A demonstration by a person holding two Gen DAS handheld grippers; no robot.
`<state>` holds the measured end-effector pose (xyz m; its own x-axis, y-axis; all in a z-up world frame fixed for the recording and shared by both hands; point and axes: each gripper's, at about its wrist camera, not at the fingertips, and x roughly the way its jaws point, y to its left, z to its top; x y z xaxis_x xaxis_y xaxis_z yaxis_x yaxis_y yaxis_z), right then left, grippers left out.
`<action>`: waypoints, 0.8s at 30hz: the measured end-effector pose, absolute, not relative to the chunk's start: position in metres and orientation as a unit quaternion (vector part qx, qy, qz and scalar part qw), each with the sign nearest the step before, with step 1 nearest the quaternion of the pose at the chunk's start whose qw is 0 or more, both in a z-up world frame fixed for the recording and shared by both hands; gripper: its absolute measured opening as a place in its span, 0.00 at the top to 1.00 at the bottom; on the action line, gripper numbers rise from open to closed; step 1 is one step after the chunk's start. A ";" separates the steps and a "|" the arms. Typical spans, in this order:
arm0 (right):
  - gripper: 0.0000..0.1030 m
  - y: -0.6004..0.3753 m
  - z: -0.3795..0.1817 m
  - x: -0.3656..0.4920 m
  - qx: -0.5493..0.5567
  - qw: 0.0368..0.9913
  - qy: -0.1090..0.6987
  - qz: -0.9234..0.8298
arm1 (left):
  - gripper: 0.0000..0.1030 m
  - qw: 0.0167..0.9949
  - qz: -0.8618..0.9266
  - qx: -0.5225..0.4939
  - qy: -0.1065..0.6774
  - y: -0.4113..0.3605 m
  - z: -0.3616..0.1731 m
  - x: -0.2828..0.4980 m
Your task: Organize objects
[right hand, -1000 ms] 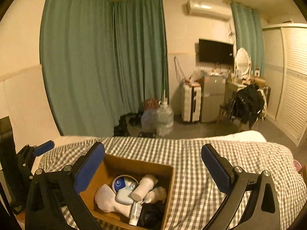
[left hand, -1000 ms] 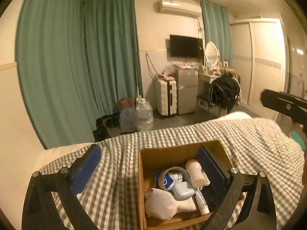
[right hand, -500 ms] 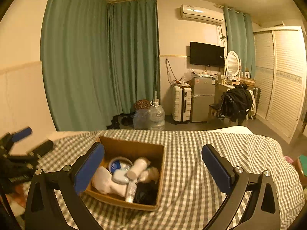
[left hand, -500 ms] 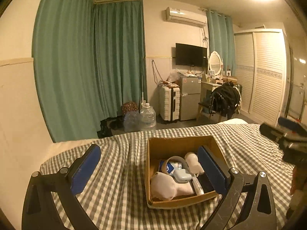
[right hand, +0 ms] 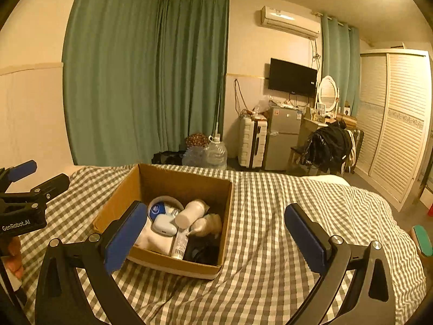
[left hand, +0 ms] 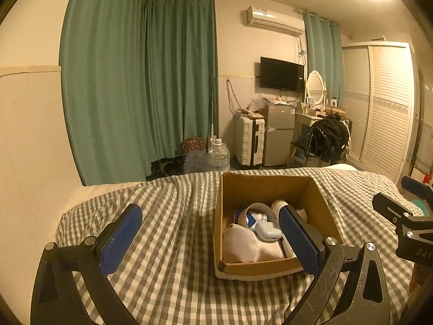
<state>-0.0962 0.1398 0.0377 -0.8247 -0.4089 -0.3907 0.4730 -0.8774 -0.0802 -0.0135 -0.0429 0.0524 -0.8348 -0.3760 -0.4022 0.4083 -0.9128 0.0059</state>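
Cardboard box sat full on the checked bed; I'd backed both grippers, left and right, up and away, fingers wide open, empty, so packing looked finished.

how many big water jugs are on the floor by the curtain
2: one clear jug with a white cap, one bluish jug touching its left side. Others may be hidden behind the bed.

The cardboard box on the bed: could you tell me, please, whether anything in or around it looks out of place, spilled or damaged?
Nothing looks spilled or damaged. The cardboard box sits upright on the checked bedspread, but its contents are a loose jumble: a white bottle and a tube lie on their sides over a white cloth.
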 end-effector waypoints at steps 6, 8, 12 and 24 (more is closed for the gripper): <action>0.01 0.141 0.035 -0.098 0.190 0.226 0.083 -0.952 | 0.00 0.205 -0.957 0.200 0.034 -0.042 0.052 -0.013; 0.01 0.141 0.035 -0.098 0.191 0.226 0.081 -0.952 | 0.00 0.204 -0.958 0.201 0.033 -0.042 0.053 -0.014; 0.01 0.140 0.033 -0.100 0.194 0.224 0.083 -0.951 | 0.00 0.204 -0.957 0.202 0.031 -0.039 0.054 -0.014; 0.01 0.140 0.030 -0.104 0.206 0.221 0.078 -0.950 | 0.00 0.205 -0.957 0.205 0.031 -0.040 0.053 -0.015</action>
